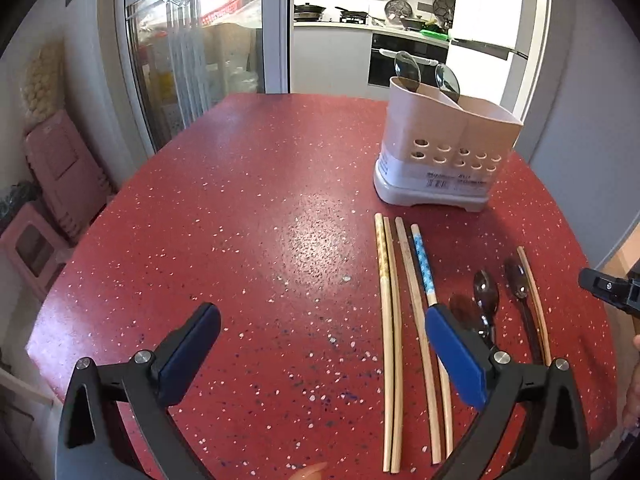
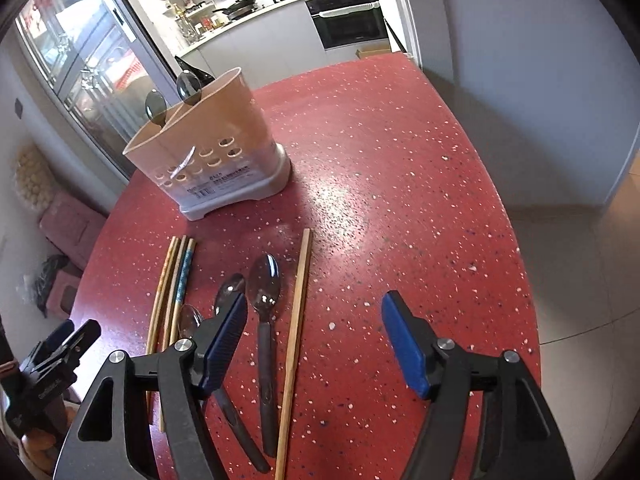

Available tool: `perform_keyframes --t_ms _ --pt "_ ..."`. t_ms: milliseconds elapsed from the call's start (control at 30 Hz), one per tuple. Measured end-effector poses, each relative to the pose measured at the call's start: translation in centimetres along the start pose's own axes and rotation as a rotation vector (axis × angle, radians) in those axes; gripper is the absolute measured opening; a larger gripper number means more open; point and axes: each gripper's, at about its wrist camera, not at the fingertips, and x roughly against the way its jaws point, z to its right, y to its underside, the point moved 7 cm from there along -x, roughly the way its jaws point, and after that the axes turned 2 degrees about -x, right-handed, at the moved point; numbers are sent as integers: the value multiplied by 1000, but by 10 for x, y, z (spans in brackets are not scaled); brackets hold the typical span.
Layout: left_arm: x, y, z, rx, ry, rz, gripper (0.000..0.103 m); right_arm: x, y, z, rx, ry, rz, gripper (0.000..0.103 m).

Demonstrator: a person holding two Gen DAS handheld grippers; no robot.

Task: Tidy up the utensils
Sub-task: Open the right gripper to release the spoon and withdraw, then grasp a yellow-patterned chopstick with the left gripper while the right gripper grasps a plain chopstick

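You are early in the job: two spoons point(image 1: 424, 76) stand in the holder point(image 1: 448, 148) at upper right. Five chopsticks point(image 1: 390, 320) and three spoons point(image 2: 264, 320) lie below it. Your left tongs point(image 1: 320, 344) and right tongs point(image 2: 316, 336) gape, empty.

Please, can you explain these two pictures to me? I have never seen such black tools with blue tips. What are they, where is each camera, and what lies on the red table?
A person holds one two-finger tool in each hand, and a camera on each looks forward along its fingers. One picture comes from the left tool, the other from the right tool. Both are open and hold nothing. On the red table stands a beige utensil holder with two spoons in it. In front of it lie five chopsticks, one with a blue pattern, and three dark spoons.
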Motion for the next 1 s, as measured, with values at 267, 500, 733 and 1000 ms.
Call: perform_keyframes --t_ms 267,500,733,1000 --pt "-1 10 -11 7 -20 -17 103 6 7 -6 4 -41 13 103" --pt "-4 16 -17 -1 -38 -28 103 10 12 -7 14 -17 0 103" --pt "-25 36 -28 20 -1 -124 103 8 27 5 10 49 -57 103" --pt "-43 39 -18 6 29 -170 103 -10 46 14 15 100 -149 103"
